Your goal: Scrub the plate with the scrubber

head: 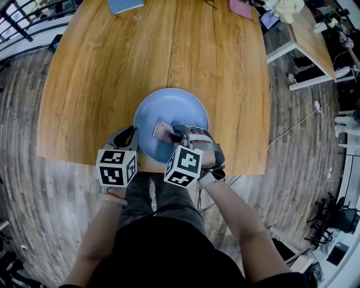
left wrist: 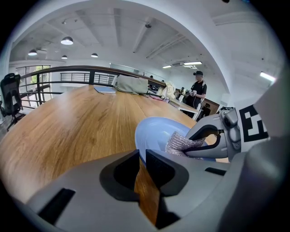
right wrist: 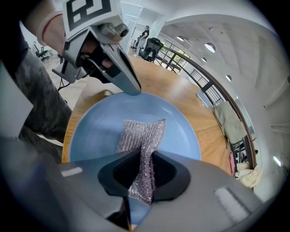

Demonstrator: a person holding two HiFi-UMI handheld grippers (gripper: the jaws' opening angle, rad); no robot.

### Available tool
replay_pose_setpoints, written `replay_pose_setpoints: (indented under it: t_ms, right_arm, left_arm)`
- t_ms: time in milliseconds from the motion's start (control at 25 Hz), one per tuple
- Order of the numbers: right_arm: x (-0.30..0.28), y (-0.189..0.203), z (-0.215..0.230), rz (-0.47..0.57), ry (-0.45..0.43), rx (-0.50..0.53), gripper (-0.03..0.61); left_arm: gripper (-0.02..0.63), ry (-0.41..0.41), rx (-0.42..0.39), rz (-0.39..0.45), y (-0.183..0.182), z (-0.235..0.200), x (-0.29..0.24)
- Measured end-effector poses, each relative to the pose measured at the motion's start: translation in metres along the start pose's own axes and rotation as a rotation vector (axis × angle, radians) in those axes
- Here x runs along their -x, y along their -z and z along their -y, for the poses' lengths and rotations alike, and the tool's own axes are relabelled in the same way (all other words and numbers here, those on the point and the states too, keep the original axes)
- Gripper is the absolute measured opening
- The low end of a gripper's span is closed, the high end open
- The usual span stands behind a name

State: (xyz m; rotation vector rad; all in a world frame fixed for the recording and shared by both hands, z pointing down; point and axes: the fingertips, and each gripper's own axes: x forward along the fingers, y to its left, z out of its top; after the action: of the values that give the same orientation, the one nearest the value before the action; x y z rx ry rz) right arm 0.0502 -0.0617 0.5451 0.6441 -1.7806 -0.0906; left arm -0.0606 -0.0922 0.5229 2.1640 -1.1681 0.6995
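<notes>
**Pose.** Person stood at near edge of wooden worktop, both forearms bare, reaching fwd and down, elbows close to body. Left wrist carried a red band; the hand above it was mostly hidden under the left marker cube. Right hand was wrapped round its tool's grip, dark strap at the wrist. The right marker cube was tilted toward the left one, the two close but apart.

**Left gripper**. Fingers together bar a thin slit, nothing held betw. them; only worktop wood showed through. Tips sat at the plate's near-left rim, angled in toward its centre. Right gripper view showed the tips meeting that rim.

**Right gripper**. Fingers clamped on scrubber, a silvery mesh pad. It was pinched at one end, the rest fanning out past the tips and lying on the plate face.

**Plate**. Pale blue, round, flat on worktop at near edge, directly in front of person. Scrubber lay just left of plate centre.

**Markings.** Each cube bore black-and-white square patterns, not legible as text. At far edge of worktop lay a blue booklet and a pink item, any print too small to read.
</notes>
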Motion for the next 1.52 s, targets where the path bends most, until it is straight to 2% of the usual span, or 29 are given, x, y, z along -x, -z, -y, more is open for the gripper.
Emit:
replay_pose_setpoints:
  t_ms: [240,360,520,640,800,920,1040,1080,1120,1160,1400,1520]
  right_arm:
    - [0.003,-0.016,-0.018,0.022,-0.039,0.019,0.061]
    - [0.003,-0.022,-0.025,0.045,-0.084,-0.018,0.063]
    - [0.005,-0.024,-0.025,0.102,-0.182,-0.202,0.072]
    - [0.014,-0.027,-0.021,0.181,-0.252,-0.350,0.072]
    - [0.031,-0.034,-0.010,0.307,-0.315,-0.510,0.072]
    - [0.042,-0.036,0.000,0.392,-0.335,-0.619,0.072]
    - [0.057,-0.036,0.017,0.483,-0.293,-0.716,0.072]
    - [0.062,-0.035,0.025,0.511,-0.266,-0.739,0.072]
    - [0.067,-0.034,0.033,0.536,-0.235,-0.759,0.072]
    - [0.073,-0.033,0.041,0.558,-0.201,-0.774,0.071]
    - [0.109,-0.018,0.096,0.686,0.008,-0.857,0.071]
    - [0.131,-0.013,0.116,0.720,0.117,-0.838,0.071]
  left_arm:
    - [0.041,0.003,0.011,-0.003,-0.002,0.002,-0.001]
    - [0.041,0.008,0.015,-0.008,-0.003,0.002,-0.002]
    - [0.041,0.018,0.009,-0.015,-0.004,0.002,-0.005]
    - [0.041,0.024,-0.006,-0.012,-0.006,0.001,-0.006]
    - [0.041,0.029,-0.017,0.000,-0.012,-0.004,-0.005]
    - [0.041,0.014,-0.036,0.047,-0.025,-0.010,0.000]
    - [0.041,0.029,-0.049,0.126,-0.045,-0.012,0.006]
    - [0.034,0.033,-0.055,0.153,-0.052,-0.013,0.008]
    - [-0.002,0.034,-0.061,0.178,-0.059,-0.013,0.011]
    - [-0.003,0.035,-0.066,0.200,-0.066,-0.013,0.013]
    - [-0.003,0.058,-0.093,0.286,-0.100,-0.008,0.023]
    - [-0.003,0.074,-0.126,0.358,-0.122,-0.005,0.036]
